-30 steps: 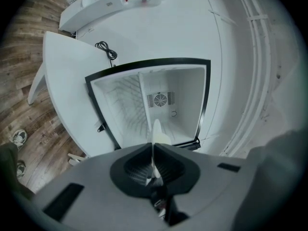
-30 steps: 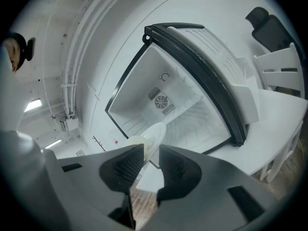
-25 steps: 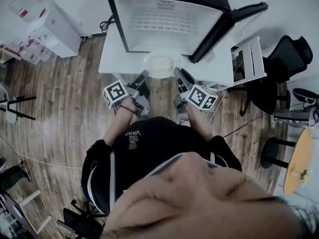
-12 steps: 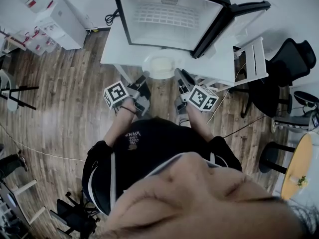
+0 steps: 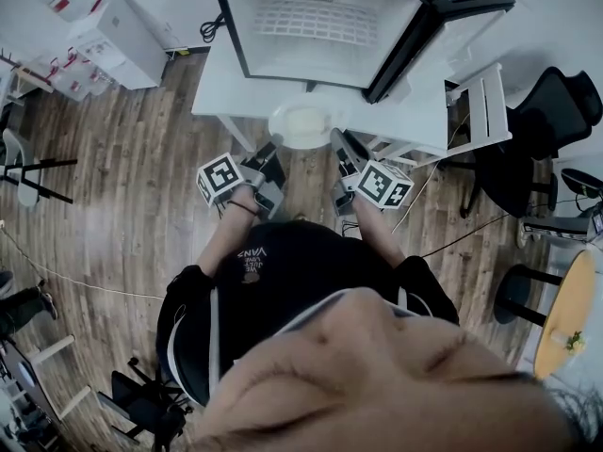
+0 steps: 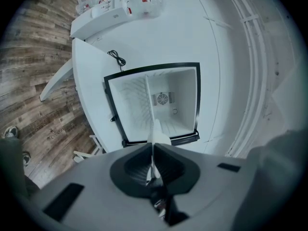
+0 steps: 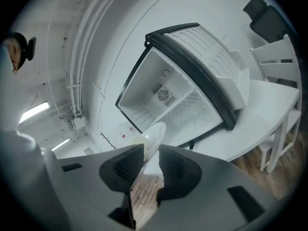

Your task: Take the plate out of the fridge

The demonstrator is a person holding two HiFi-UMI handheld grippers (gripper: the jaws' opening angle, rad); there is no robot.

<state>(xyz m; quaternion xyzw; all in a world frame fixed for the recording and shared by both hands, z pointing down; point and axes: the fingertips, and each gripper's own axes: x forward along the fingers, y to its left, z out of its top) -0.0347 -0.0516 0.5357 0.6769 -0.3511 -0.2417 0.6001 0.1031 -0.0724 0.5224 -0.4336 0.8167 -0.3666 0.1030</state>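
A pale round plate [image 5: 301,123] hangs level above the front edge of the white table [image 5: 226,88], just outside the open, empty mini fridge [image 5: 320,26]. My left gripper [image 5: 269,154] is shut on the plate's left rim, and my right gripper [image 5: 340,149] is shut on its right rim. In the left gripper view the plate [image 6: 157,134] shows edge-on in the narrow slit of my left gripper [image 6: 153,150], with the fridge [image 6: 154,102] beyond. In the right gripper view the plate [image 7: 153,134] sticks out between the wider-set jaws of my right gripper [image 7: 151,158], before the fridge [image 7: 166,97].
The fridge door [image 5: 443,36] stands open to the right. A white slatted chair [image 5: 480,111] and a black office chair [image 5: 551,111] are at the right. White storage units [image 5: 104,36] stand at the back left. A round wooden table [image 5: 565,309] is at the far right.
Both grippers have drawn back with the plate, away from the fridge. The plate overlapped the fridge's lower edge before; now it hangs over the table's front edge.
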